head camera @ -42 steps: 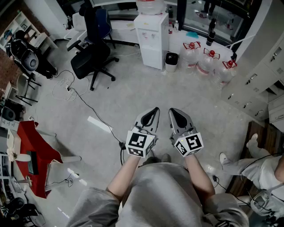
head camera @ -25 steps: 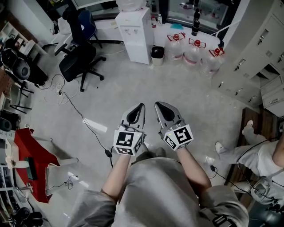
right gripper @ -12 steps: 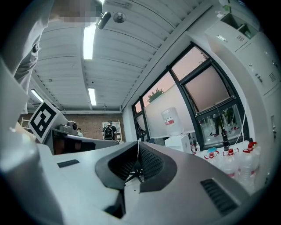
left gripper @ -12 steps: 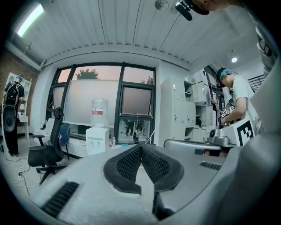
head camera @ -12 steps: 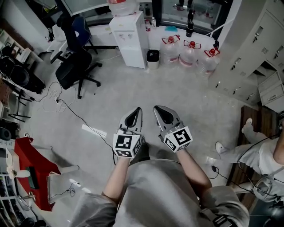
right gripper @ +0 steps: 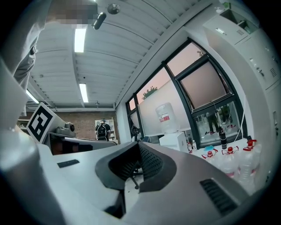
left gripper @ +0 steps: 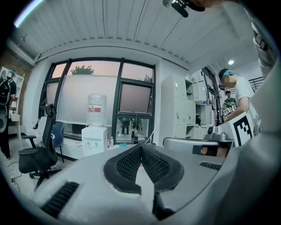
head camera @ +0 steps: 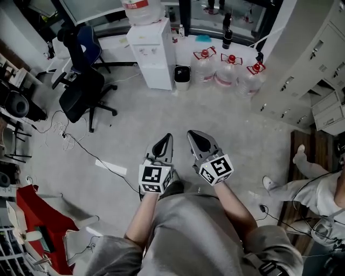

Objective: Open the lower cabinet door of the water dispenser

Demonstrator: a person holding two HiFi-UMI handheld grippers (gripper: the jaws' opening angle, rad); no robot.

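The left tongs (head camera: 168,136) and right tongs (head camera: 190,132) sit side by side in front of the person's body, and the water dispenser (head camera: 153,51) stands well apart from both, across a stretch of grey floor (head camera: 161,116), ahead and a little left of the tips. Its lower cabinet door (head camera: 160,75) faces the tongs and looks closed, with nothing touching it.

The left forearm (head camera: 143,215) and right forearm (head camera: 234,207) reach forward from the grey shirt, roughly parallel, each ending in a marker cube. Both tongs point nearly level towards the far wall, tips slightly apart from each other.

Each set of tongs is clenched: in the left gripper view the ribbed pads meet at the tip with nothing between them, and the right gripper view shows the same, pads together and empty.

Farther out, a black office chair (head camera: 81,89) stands left of the dispenser, near it. A small dark waste bin (head camera: 182,74) sits just beside the dispenser's right side, and three water jugs (head camera: 230,67) with red caps stand in a row beyond the bin. A large bottle (head camera: 141,11) sits upturned on top of the dispenser. Pale lockers (head camera: 307,64) line the right wall
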